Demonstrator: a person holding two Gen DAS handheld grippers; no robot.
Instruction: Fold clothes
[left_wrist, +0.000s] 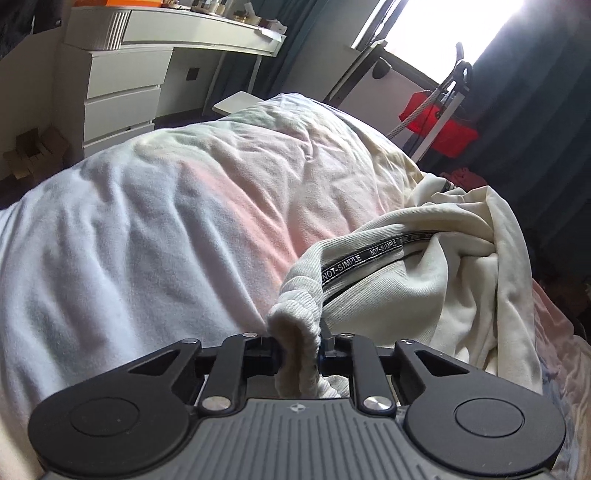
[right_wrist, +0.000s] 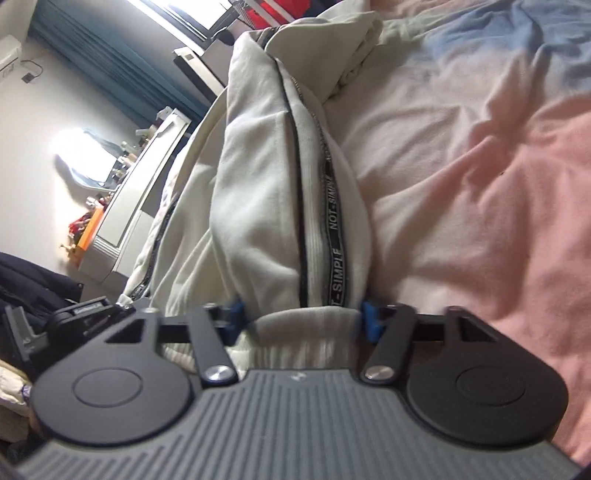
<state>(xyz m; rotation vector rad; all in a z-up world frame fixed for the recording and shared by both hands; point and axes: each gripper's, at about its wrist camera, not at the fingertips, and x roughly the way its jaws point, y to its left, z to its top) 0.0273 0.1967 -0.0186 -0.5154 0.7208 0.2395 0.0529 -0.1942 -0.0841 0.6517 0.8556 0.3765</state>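
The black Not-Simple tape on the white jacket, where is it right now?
In the left wrist view the tape runs along the white jacket on the bed, just beyond the left gripper, right of centre.

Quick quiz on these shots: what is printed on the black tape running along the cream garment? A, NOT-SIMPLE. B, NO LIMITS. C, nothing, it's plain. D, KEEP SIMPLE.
A: the black tape sewn along the cream garment reads NOT-SIMPLE in white letters, repeated along its length, and the same wording shows on it in the right wrist view.
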